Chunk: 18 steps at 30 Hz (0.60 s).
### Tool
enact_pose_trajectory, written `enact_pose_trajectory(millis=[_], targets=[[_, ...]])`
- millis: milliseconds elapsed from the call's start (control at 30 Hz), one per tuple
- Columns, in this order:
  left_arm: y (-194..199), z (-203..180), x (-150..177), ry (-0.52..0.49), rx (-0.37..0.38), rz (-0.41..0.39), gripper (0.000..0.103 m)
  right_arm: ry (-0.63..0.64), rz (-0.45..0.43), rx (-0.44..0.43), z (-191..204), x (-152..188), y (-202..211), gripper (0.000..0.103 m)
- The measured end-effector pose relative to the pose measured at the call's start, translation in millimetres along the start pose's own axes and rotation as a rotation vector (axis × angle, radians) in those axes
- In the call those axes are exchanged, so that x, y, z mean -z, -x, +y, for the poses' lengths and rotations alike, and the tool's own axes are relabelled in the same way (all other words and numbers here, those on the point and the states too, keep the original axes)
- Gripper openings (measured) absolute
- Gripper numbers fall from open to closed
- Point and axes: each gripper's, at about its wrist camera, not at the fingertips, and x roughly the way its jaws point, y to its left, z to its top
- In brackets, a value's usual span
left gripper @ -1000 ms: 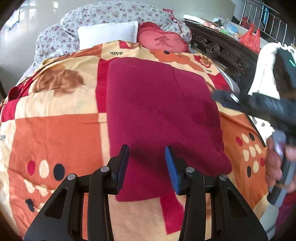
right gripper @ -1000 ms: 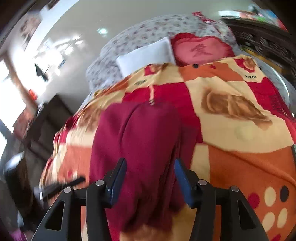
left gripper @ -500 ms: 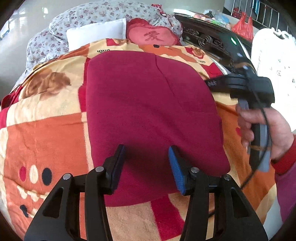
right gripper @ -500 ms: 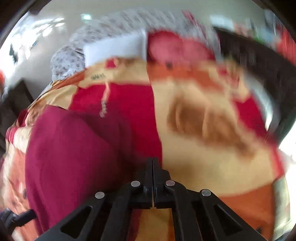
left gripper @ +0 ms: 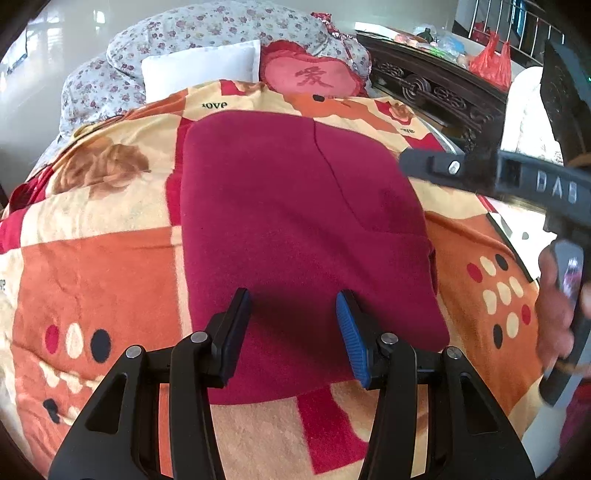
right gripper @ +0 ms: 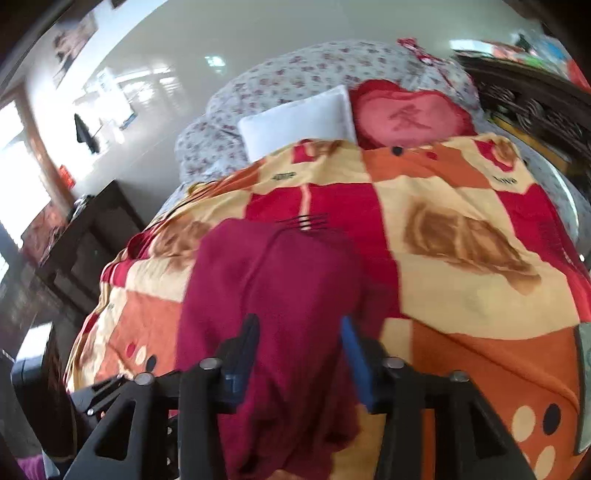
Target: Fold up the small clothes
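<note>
A dark red garment [left gripper: 295, 229] lies folded flat in a rough rectangle on the patterned blanket [left gripper: 92, 273]. It also shows in the right wrist view [right gripper: 280, 295], blurred. My left gripper [left gripper: 291, 325] is open and empty, its fingers hovering over the garment's near edge. My right gripper [right gripper: 299, 354] is open over the garment's near part; nothing is held between its fingers. The right gripper's body [left gripper: 517, 177] shows at the right of the left wrist view, held in a hand.
A white pillow [left gripper: 199, 66], a red heart cushion [left gripper: 314, 77] and a floral duvet [left gripper: 221, 29] lie at the head of the bed. A dark carved headboard [left gripper: 436, 88] runs along the right. A dark cabinet [right gripper: 85, 236] stands left of the bed.
My right gripper was shut half a second ago and is now open, back over the garment. My left gripper stayed open and shifted slightly over the near edge.
</note>
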Motion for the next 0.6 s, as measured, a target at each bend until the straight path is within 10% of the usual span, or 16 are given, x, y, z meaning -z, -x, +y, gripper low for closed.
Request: enact_pose_trajectory(millis=[233,333,600], targets=[[4.2,15.3,-2.7,0.031,-0.018,-0.006,0.048,0.043,0.121,0.151,-3.9,24.9,-48.8,0.048],[3.6,34.1,-7.4,0.075,-0.002,-0.017,0.048,-0.019,0.091,0.135,-24.1,32.3,-51.9,0.07],[-34.9,92.9,-19.7,0.297,0.192,0.018,0.068,-0.131,0.067,-0.023,-55.2,32.9,-63.8,0.084]])
